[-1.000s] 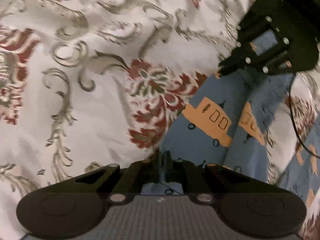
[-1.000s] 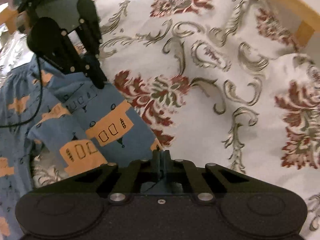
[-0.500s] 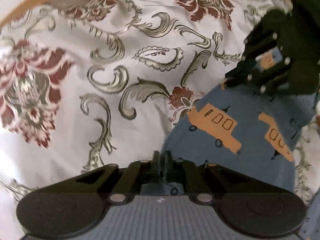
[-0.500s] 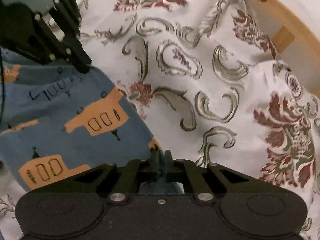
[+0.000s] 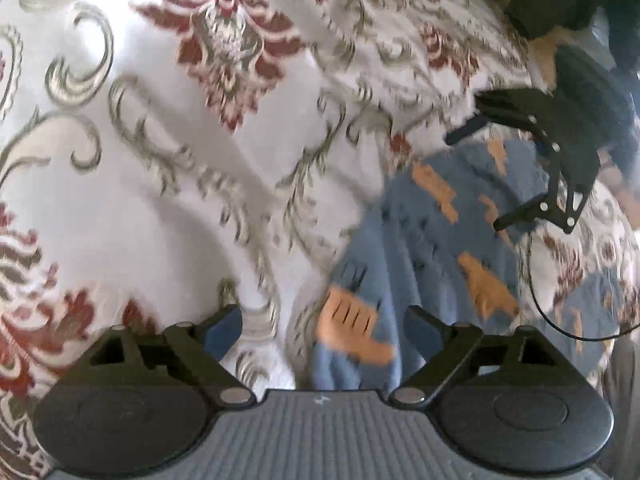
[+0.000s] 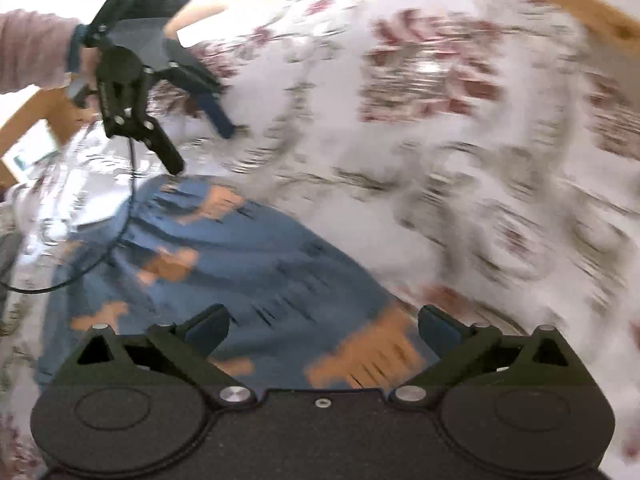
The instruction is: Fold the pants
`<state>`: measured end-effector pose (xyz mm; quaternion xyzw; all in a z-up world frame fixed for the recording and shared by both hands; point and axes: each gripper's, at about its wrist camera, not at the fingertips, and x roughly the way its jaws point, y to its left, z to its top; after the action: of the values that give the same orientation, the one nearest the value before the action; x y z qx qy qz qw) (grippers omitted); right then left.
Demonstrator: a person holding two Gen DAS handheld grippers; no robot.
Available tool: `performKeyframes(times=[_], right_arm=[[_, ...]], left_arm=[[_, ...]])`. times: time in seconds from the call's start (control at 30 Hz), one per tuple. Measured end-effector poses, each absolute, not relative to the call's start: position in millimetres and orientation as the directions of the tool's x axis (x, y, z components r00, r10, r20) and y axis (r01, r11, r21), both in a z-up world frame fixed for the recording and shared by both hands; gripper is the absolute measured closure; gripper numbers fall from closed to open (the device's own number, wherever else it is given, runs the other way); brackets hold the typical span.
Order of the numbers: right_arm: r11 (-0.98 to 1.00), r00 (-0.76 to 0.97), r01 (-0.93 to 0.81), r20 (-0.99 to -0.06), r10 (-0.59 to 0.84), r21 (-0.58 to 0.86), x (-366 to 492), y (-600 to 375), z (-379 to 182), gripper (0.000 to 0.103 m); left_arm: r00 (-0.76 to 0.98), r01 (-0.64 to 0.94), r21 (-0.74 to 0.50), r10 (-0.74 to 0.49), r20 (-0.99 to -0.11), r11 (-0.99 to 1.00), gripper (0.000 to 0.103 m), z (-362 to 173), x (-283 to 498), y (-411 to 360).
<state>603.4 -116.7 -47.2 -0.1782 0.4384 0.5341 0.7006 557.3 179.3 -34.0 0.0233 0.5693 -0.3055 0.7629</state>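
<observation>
Though blurred, blue pants (image 6: 248, 264) with orange prints lie creased.

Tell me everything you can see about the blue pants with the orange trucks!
The pants are soft blue cloth printed with orange vehicles and small dark marks. They lie in a rumpled, rounded heap on the white bedspread with red and grey swirls. Both frames are blurred, so seams and the waistband cannot be made out. The left gripper and the right gripper are both open just above the cloth, holding nothing. A thin black cable crosses one edge.
</observation>
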Motion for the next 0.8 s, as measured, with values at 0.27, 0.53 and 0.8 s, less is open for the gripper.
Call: performKeyframes(times=[0.27, 0.53, 0.8], right_arm=[[0.32, -0.013, -0.921, -0.839, 0.543, 0.222, 621.4, -52.3, -62.0, 0.002], [0.304, -0.047, -0.927, -0.875, 0.482, 0.217, 635.5, -49.1, -78.8, 0.029], [0.302, -0.07, -0.927, -0.896, 0.439, 0.22, 647.7, -48.8, -85.2, 0.046]], left_arm=[[0.07, 0.621, -0.329, -0.468, -0.881, 0.712, 0.027, -42.5, 552.5, 163.8], [-0.088, 0.599, -0.384, -0.419, -0.904, 0.703, 0.059, -68.4, 571.8, 162.9], [-0.095, 0.587, -0.359, -0.378, -0.921, 0.726, 0.081, -75.0, 576.0, 164.4]])
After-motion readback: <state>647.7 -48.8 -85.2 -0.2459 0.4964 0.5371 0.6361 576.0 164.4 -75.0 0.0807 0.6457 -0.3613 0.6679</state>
